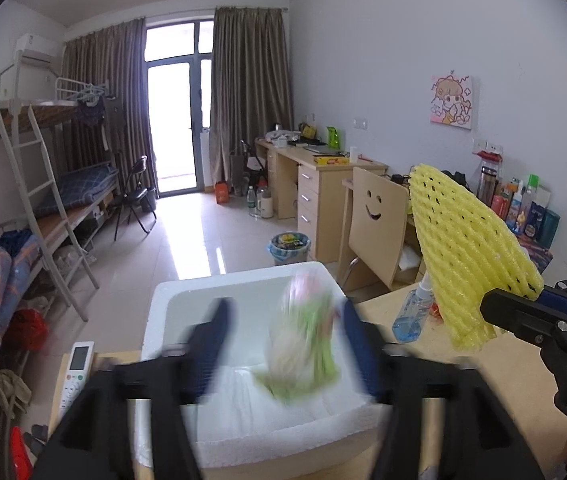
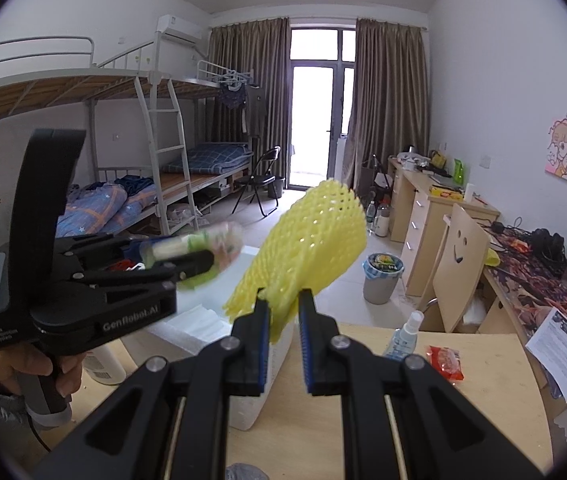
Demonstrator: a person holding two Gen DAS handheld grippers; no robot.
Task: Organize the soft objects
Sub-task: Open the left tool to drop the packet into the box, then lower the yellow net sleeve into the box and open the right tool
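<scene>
Claws differ: left claw (image 1: 283,344) spread apart over the foam box (image 1: 171,300), blurred bag (image 1: 303,344) between its fingers; right claw (image 2: 283,312) clamped on yellow netting (image 2: 315,240).

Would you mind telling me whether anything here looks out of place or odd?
Yes: a green-and-white soft item is a blur between the open left gripper's fingers above the white foam box, apparently dropping in. The yellow foam net is pinched in the right gripper.
</scene>
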